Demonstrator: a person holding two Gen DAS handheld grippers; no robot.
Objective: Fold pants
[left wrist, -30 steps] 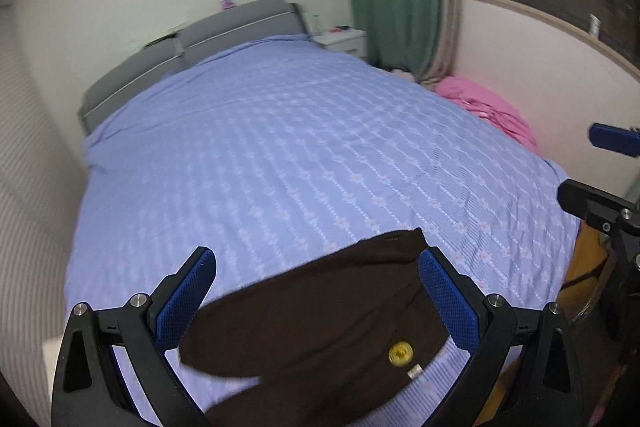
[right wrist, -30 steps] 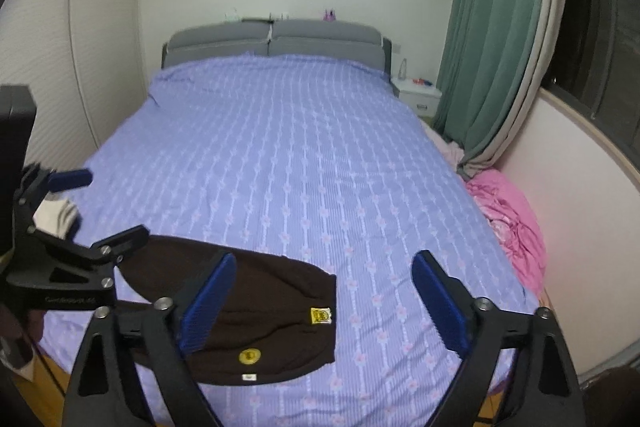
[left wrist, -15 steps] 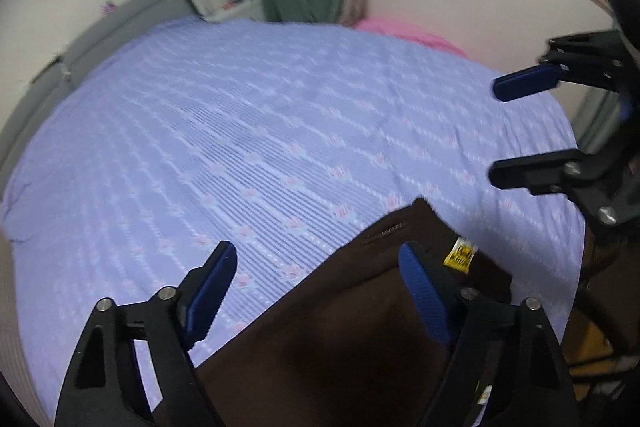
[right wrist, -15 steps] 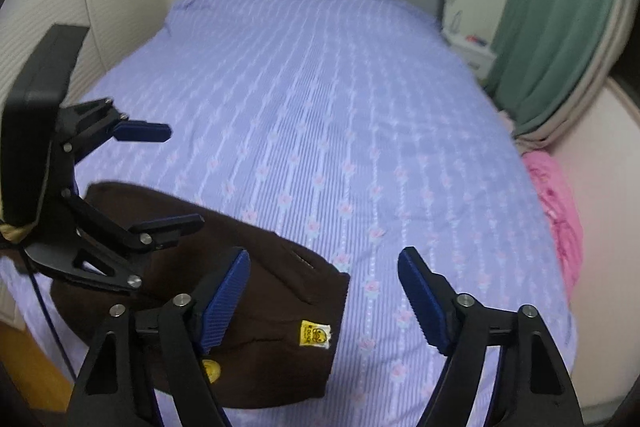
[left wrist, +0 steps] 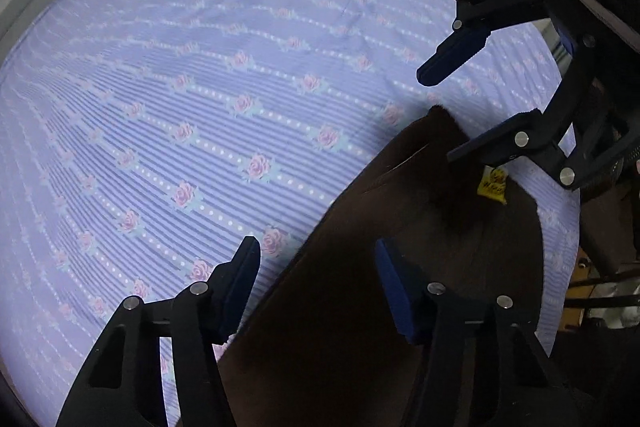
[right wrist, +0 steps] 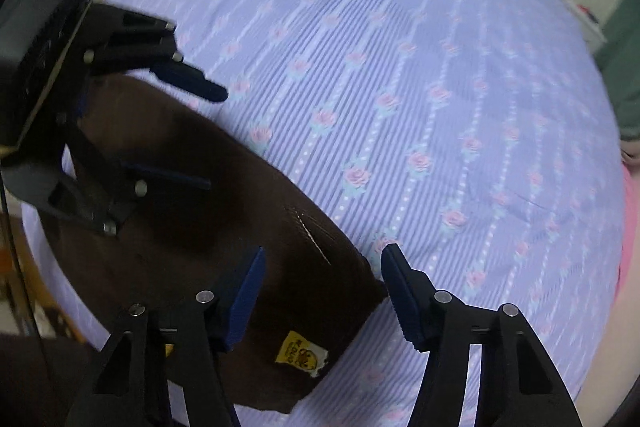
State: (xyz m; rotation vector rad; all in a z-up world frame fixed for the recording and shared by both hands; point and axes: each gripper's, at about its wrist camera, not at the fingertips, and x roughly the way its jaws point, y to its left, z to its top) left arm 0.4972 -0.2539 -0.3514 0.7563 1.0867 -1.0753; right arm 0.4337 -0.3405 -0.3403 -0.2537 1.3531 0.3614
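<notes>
The dark brown pants point(left wrist: 400, 227) lie flat on the near part of the bed point(left wrist: 200, 87), on its lilac sheet printed with stripes and small pink roses. The left gripper point(left wrist: 316, 283) hangs low over them with its jaws wide apart: one blue-padded finger is over bare sheet just beside the cloth's edge, the other over the brown fabric, so the edge runs between the two. The right gripper point(right wrist: 322, 287) is also spread open, above the waist end. One of its fingers is over the cloth, the other is over the sheet just past the corner, and the corner lies between them. A small yellow label point(right wrist: 301, 354) sits on the pants near that corner. Neither gripper is pinching any fabric, and whether the fingertips touch it I cannot tell.
</notes>
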